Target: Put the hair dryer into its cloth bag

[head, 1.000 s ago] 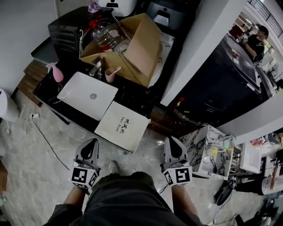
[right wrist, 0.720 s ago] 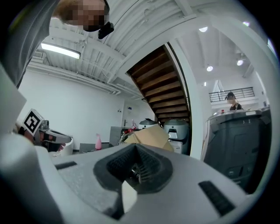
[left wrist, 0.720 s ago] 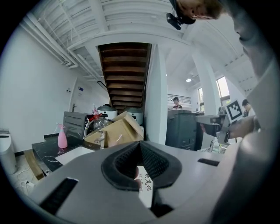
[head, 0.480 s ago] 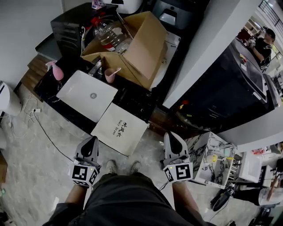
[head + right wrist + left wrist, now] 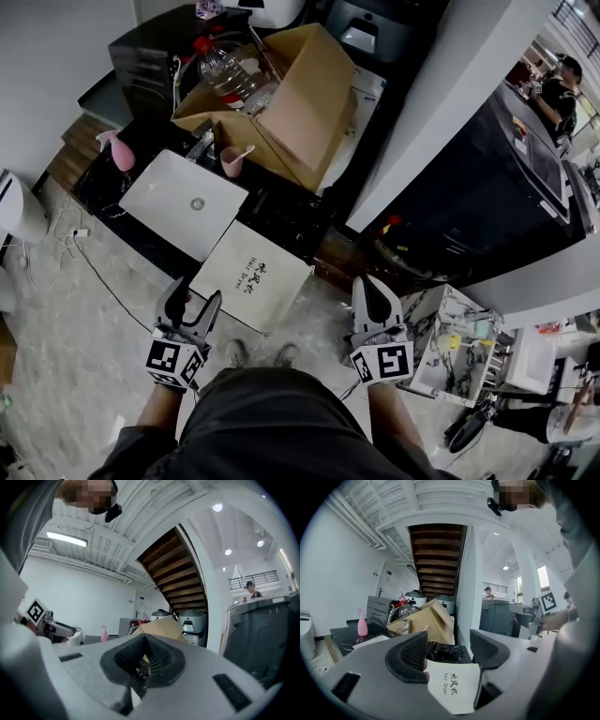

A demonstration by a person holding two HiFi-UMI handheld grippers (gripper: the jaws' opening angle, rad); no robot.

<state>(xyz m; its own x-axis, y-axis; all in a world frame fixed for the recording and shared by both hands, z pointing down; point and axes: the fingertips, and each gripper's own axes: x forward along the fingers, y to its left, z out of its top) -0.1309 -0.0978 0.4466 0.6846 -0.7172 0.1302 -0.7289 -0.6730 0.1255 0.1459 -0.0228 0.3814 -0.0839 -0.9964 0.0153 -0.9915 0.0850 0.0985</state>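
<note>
1. Two grippers are in play, and only one has changed. Your left gripper [image 5: 194,298] has just spread its jaws wide, and nothing is between them. Your right gripper [image 5: 367,287] has its jaws pressed together on nothing.
2. Both hands have come closer to the counter [image 5: 302,217] than they were a second ago. The bag [image 5: 249,285] now sits just beyond your left fingertips.
3. I read this as the approach to a first grasp, so the task itself has not yet started. The hair dryer [image 5: 444,651] is still out of the bag. It lies on the dark counter just past the bag's far edge, and I cannot tell whether the two touch.
4. The bag lies flat at the near edge of the counter, printed side up. The white sink [image 5: 184,198] is to its far left and the cardboard box [image 5: 298,98] is farther back.
5. You hold both grippers low in front of you, marker cubes toward your body, pointing roughly level at the counter. Your left gripper points at the bag's near edge with the hair dryer framed between its jaws. Your right one sits off the bag's near right corner, clear of it.
</note>
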